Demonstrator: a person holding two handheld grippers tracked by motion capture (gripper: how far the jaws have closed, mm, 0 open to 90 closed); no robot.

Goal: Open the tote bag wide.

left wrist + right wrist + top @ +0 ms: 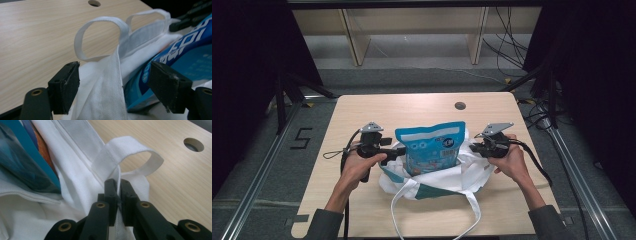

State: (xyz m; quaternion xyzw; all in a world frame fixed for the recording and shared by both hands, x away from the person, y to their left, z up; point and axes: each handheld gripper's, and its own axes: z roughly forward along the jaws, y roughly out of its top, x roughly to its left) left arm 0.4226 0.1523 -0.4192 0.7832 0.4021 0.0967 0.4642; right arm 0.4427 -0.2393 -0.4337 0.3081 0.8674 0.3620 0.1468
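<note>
On the left of the desk (362,107), the left gripper (115,85) stands wide open, its jaws straddling the near edge of the white tote bag (437,175) without pinching it, probably lining up for a grasp. Between the two grippers a blue snack pouch (432,147) stands upright in the bag's mouth, half inside. On the right, the right gripper (117,195) is clamped on the bag's seam just below a handle loop (130,150), apparently holding that side up so the mouth stays spread.
</note>
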